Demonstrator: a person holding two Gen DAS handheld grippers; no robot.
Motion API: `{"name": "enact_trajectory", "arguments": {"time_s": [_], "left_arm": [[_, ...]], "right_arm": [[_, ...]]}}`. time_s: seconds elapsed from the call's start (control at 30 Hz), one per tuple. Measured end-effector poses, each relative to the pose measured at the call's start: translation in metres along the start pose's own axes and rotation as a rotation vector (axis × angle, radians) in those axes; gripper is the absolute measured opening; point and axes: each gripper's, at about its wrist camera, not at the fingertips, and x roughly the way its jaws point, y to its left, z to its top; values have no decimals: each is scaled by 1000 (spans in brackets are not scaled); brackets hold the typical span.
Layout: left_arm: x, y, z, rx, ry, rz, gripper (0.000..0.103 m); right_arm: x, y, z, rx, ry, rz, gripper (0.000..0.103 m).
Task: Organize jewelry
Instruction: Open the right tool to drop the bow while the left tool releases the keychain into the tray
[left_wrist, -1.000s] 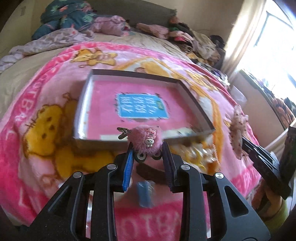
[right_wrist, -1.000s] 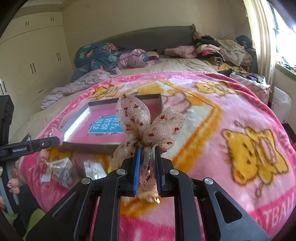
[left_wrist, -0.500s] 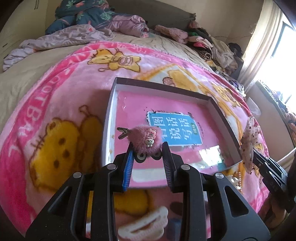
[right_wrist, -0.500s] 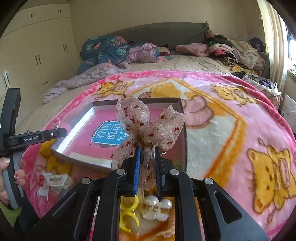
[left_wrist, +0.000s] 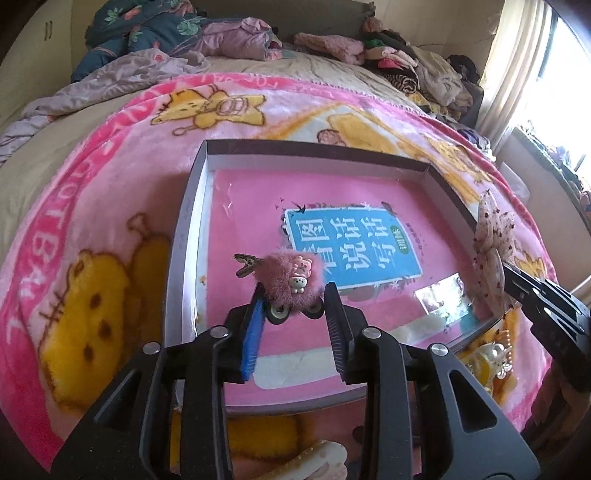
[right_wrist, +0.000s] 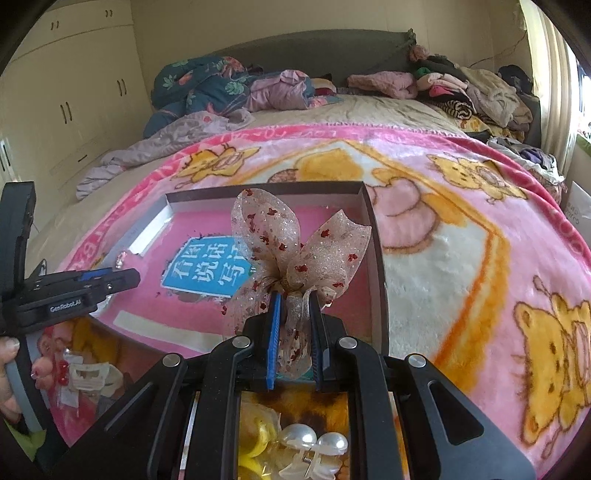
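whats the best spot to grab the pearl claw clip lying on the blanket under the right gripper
Grip the pearl claw clip across its two pearls, coming straight down from above. It lies flat on the blanket, pearls up, and its translucent teeth look thin and slippery. The right gripper already holds the sheer bow.
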Motion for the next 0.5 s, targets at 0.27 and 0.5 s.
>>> {"name": "enact_trajectory", "arguments": {"time_s": [0.27, 0.5], "left_arm": [[-6, 0, -5, 7, 5, 2, 41], [-23, 4, -10, -15, -13, -3, 52]], "right_arm": [[10, 0, -4, 12, 28, 0, 16], [8, 3, -6, 10, 24, -14, 39]]}}
